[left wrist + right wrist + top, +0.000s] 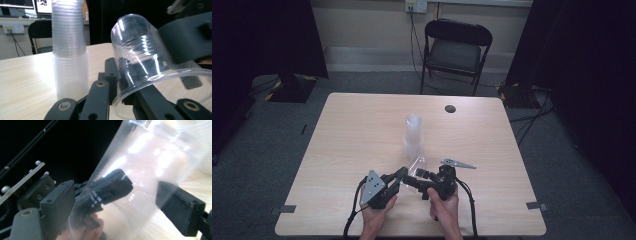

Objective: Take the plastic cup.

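While held tilted just above the worktop [362,125], loose clear cup [414,172] sits pinched at the rim by left hand-held gripper [401,175]: 1 jaw inside the mouth, 1 outside, clamped thin on the wall, as the left gripper view shows [142,62]. Rim grip keeps the body free and the closed base pointing up and away toward the stack of cups [413,136], probably to drop it mouth-down over that stack or pull it clear of it; cannot tell which.

Right hand-held gripper [424,176] spread wide, pads standing either side of the cup wall without pressing; right gripper view has 1 pad [178,206] off the plastic and cup wall [140,170] blurred between the jaws. Reads as a handover: cup passed to left, right let go but parked close as a catch.

Stack upright mid-worktop, just beyond both hands, near enough for a short reach. Thin wall flexes, so light clamp only.
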